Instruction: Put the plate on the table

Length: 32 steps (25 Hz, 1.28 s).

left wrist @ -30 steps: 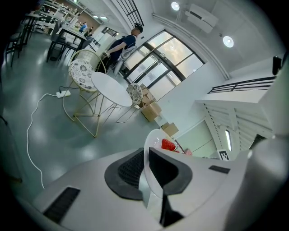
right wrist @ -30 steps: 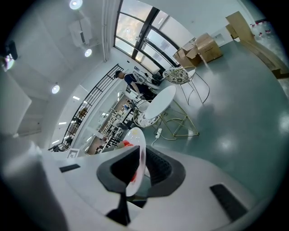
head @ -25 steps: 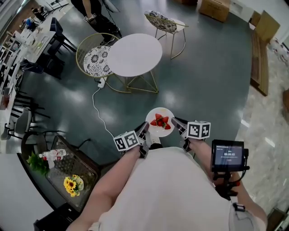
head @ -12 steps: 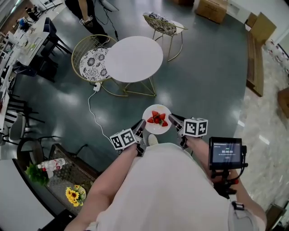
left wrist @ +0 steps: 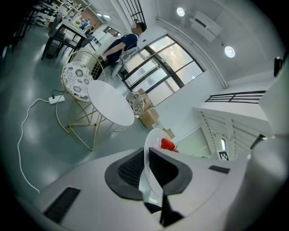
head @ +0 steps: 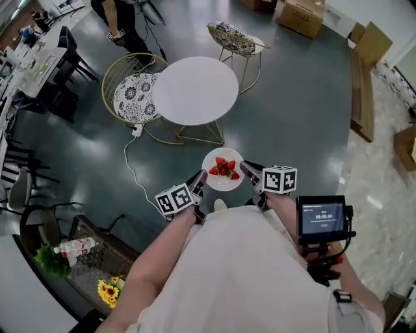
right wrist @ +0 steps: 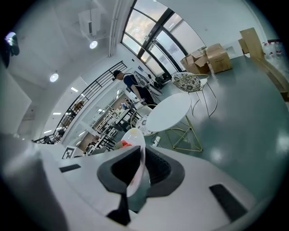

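Note:
A white plate (head: 221, 178) with several red strawberries (head: 223, 168) on it hangs in the air in front of me, held level by both grippers. My left gripper (head: 198, 183) is shut on its left rim, my right gripper (head: 248, 170) on its right rim. In the left gripper view the plate (left wrist: 151, 143) runs edge-on between the jaws, a strawberry (left wrist: 167, 144) showing above. The right gripper view shows the plate (right wrist: 136, 140) pinched the same way. The round white table (head: 195, 90) stands ahead on the floor, apart from the plate, its top bare.
A gold wire chair with a patterned cushion (head: 132, 95) stands left of the table, another chair (head: 235, 38) behind it. A white cable and power strip (head: 136, 132) lie on the floor. A person (head: 123, 26) stands at the far left. Cardboard boxes (head: 301, 17) sit at the back.
The plate and both grippers have come closer to the round table, which now sits lower in the head view. The grip on the plate is unchanged.

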### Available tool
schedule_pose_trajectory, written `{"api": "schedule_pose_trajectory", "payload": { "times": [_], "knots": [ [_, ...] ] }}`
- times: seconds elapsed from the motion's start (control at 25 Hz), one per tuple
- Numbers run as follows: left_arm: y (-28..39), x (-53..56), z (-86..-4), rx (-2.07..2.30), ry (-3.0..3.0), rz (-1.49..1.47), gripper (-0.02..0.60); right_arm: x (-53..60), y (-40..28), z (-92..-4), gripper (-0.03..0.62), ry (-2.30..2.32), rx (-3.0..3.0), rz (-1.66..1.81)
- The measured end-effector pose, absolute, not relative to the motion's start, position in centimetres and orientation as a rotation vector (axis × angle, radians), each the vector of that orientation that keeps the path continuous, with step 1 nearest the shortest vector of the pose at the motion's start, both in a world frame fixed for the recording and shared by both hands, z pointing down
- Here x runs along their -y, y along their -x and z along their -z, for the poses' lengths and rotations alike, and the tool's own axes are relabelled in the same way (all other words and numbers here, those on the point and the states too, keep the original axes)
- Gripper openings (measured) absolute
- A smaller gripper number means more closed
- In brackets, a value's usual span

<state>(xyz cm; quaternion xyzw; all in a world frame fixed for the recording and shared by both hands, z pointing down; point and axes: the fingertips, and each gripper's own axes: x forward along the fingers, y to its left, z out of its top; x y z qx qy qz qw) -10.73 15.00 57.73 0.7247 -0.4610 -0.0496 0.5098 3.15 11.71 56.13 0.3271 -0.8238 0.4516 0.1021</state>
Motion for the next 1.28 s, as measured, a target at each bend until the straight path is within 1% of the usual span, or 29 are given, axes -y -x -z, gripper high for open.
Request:
{"api": "schedule_pose_trajectory", "payload": {
  "times": [0.24, 0.52, 0.88, 1.12, 1.28],
  "knots": [
    [12.1, -14.9, -57.2, 1.12, -1.741, 0.156, 0.034, -11.1, -2.2, -56.2, 0.041, -0.966, 2.417, -1.287],
    [14.5, -14.1, -57.3, 1.155, -1.725, 0.186, 0.034, -9.7, 0.6, -56.4, 0.041, -0.896, 2.437, -1.308],
    [13.6, -10.2, -57.4, 1.178, -1.69, 0.18, 0.034, -5.6, -0.1, -57.1, 0.041, -0.838, 2.424, -1.379],
    [11.0, -1.4, -58.2, 1.192, -1.667, 0.146, 0.034, 3.3, -2.7, -58.5, 0.041, -0.803, 2.408, -1.424],
    [11.0, -1.0, -58.2, 1.187, -1.667, 0.129, 0.034, 3.5, -2.6, -58.5, 0.041, -0.808, 2.404, -1.444]
  ]
}}
